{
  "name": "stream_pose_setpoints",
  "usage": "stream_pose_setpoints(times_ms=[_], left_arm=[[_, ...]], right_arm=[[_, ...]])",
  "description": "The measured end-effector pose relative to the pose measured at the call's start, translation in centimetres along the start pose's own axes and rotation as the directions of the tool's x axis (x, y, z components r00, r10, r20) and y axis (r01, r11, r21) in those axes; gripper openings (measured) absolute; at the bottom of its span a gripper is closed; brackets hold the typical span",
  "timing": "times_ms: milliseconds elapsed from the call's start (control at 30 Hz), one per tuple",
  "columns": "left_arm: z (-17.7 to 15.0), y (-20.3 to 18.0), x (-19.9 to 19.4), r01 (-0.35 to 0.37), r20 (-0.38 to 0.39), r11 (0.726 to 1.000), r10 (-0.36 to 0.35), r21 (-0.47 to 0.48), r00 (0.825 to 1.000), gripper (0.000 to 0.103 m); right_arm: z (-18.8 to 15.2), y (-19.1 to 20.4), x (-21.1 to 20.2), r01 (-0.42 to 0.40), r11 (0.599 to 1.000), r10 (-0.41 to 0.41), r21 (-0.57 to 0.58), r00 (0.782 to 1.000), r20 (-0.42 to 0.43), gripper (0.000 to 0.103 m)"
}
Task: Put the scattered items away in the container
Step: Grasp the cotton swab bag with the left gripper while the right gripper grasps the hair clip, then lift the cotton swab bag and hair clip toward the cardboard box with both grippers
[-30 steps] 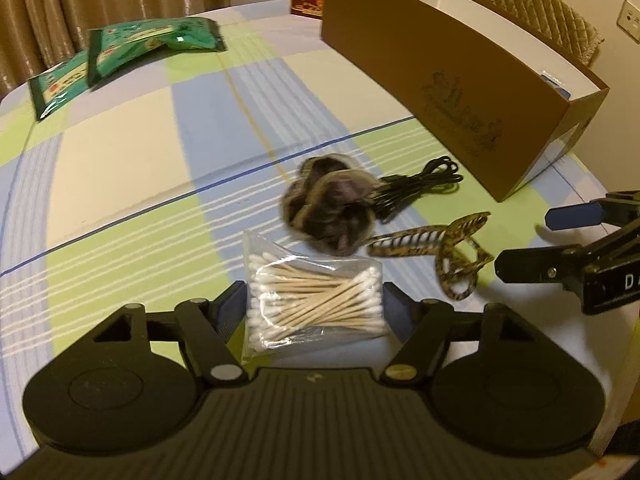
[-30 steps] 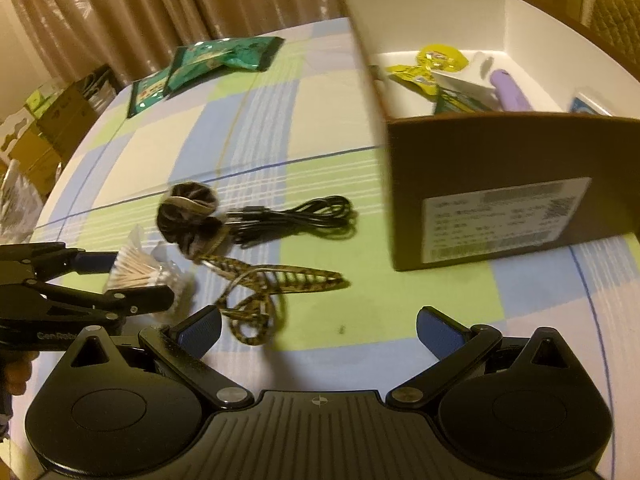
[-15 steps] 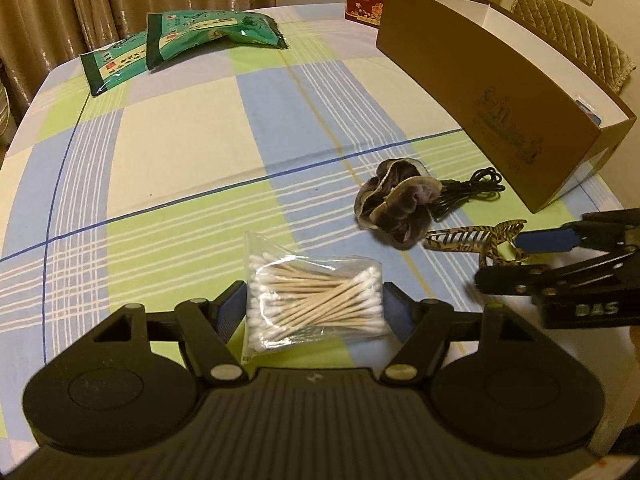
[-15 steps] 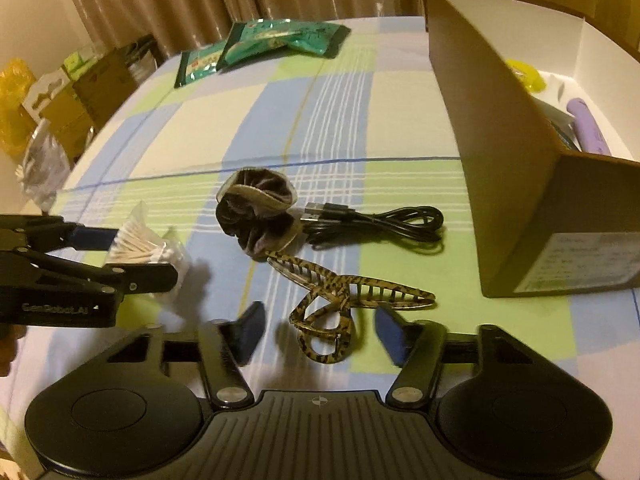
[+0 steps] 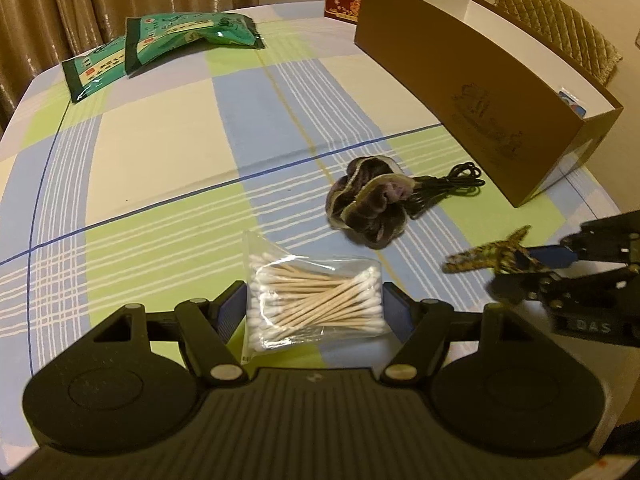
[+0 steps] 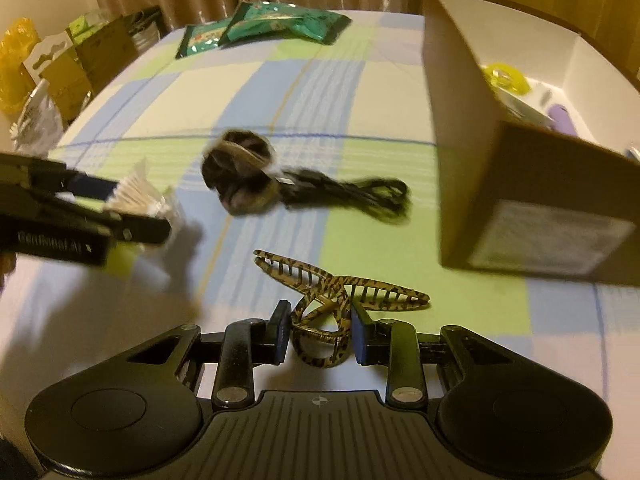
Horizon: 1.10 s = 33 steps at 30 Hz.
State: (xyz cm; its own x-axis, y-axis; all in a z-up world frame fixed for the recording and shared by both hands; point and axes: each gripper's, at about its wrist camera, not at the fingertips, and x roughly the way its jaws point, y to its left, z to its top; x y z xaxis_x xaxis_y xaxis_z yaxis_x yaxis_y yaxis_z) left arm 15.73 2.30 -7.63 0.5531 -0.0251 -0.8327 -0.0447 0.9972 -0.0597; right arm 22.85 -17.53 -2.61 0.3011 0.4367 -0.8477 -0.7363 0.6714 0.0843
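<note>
While both grippers are loaded, the step in hand is the pick-up stage of the tidy. The left gripper [image 5: 314, 306] has its fingers clamped on the bag of cotton swabs [image 5: 316, 306], one pad against each short end of the bag, which sits low over the checked tablecloth [image 5: 160, 152]. The right gripper [image 6: 320, 336] has just been closing — its pads now press on the looped handle of the leopard-print hair claw [image 6: 340, 292], the toothed end projecting forward beyond the fingertips.

Items not yet collected:
- dark scrunchie [image 5: 368, 208], on the cloth
- black cable [image 5: 448, 186], touching the scrunchie on its box side
- two green packets [image 5: 168, 48], well apart at the far end

The cardboard box [image 6: 520, 200] stands to the right of the claw, open at the top, with some items already inside.

Next move, as judged: lift each load clear of the near wall of the box, carry it above the opening, then release. The claw is held by its curved loop only — it may pivot between the pads, so a level, unhurried lift is advisable.
</note>
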Motion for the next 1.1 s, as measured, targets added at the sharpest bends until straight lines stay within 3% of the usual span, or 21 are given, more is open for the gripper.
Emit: stream_pose_setpoints(times_ms=[133,200,233,333,467,500,533,567,1100], left_arm=[[-0.1,-0.7,-0.1,0.011,-0.004,1.0,-0.011,0.015,1.0,0.069],[-0.1,-1.1,-0.1,0.017,-0.008,1.0,-0.017,0.022,1.0,0.069],[-0.2,-1.3,-0.1,0.02,-0.009,0.999,-0.019,0.026,1.0,0.069],[-0.2,-1.7,-0.2,0.026,-0.008,0.999,-0.026,0.037,1.0,0.069],[-0.3,-2.2,-0.5,0.025,-0.005,0.998,-0.025,0.049,1.0,0.069],[-0.3,-2.3,-0.5,0.023,-0.004,0.998,-0.023,0.052,1.0,0.069],[-0.3,-2.3,-0.6,0.022,-0.003,0.998,-0.022,0.053,1.0,0.069],[-0.3,-2.4,-0.7,0.021,-0.001,0.998,-0.021,0.054,1.0,0.069],[-0.1,-4.2,-2.3,0.043,0.036,0.997,-0.045,0.066,0.998,0.069]], right_arm=[[-1.1,-1.3,-1.1,0.031,0.999,-0.03,0.029,0.999,-0.013,0.028],[-1.5,-1.8,-1.6,0.029,0.998,-0.028,0.055,1.0,-0.013,0.04],[-1.7,-2.0,-1.7,0.033,0.997,-0.033,0.063,0.999,-0.008,0.051],[-1.9,-2.1,-2.1,0.025,0.995,-0.027,0.099,0.999,0.02,0.056],[-1.9,-1.6,-1.4,0.037,0.994,-0.042,0.103,0.998,0.039,0.052],[-1.9,-1.5,-1.2,0.045,0.994,-0.049,0.1,0.998,0.039,0.046],[-1.9,-1.4,-1.0,0.051,0.994,-0.056,0.096,0.998,0.043,0.03],[-1.9,-1.2,-1.1,0.063,0.995,-0.067,0.083,0.996,0.052,0.028],[-2.9,-2.6,-5.4,0.082,0.994,-0.089,0.073,0.991,0.099,0.027]])
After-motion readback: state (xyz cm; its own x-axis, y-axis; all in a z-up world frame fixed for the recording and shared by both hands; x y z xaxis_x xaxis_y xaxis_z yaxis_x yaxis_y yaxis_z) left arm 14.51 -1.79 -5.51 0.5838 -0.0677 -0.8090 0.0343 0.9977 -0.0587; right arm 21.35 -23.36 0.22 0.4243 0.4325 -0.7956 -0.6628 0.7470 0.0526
